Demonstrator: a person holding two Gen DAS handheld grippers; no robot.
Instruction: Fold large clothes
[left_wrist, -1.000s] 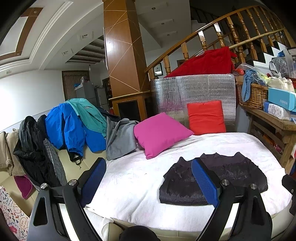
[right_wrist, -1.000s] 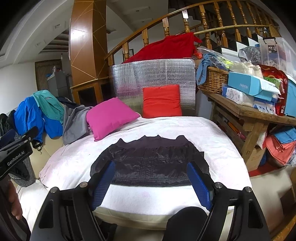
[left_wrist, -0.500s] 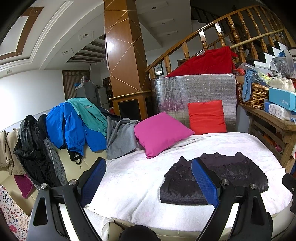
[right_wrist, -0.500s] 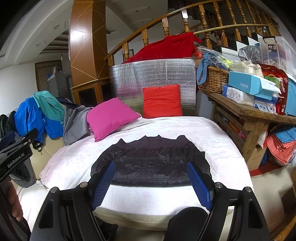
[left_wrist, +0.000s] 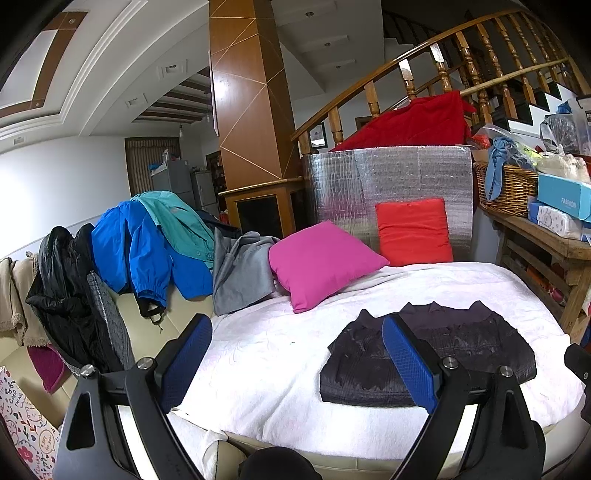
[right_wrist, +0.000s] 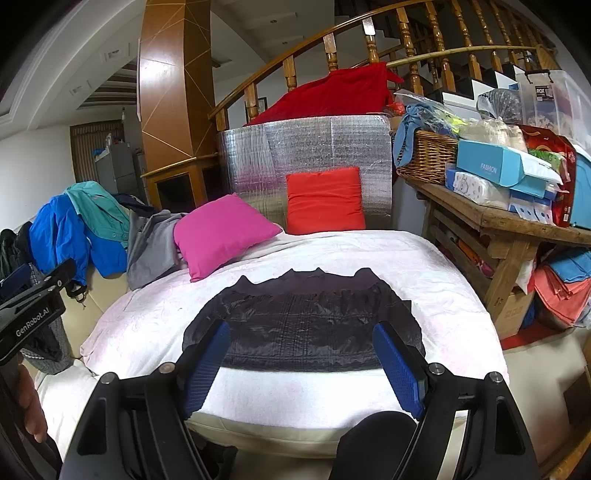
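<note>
You held both grippers, left gripper (left_wrist: 295, 365) and right gripper (right_wrist: 308, 363), spread and empty before the folded black jacket (right_wrist: 303, 325) lying center frame; another garment probably came next.

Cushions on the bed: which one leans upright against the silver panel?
The red cushion stands against the silver panel; the pink cushion lies tilted beside it.

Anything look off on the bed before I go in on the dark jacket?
Nothing stands out. The dark jacket lies flat on the white cover, both grippers open and clear of it. The pink pillow sits tilted near the far edge.
</note>
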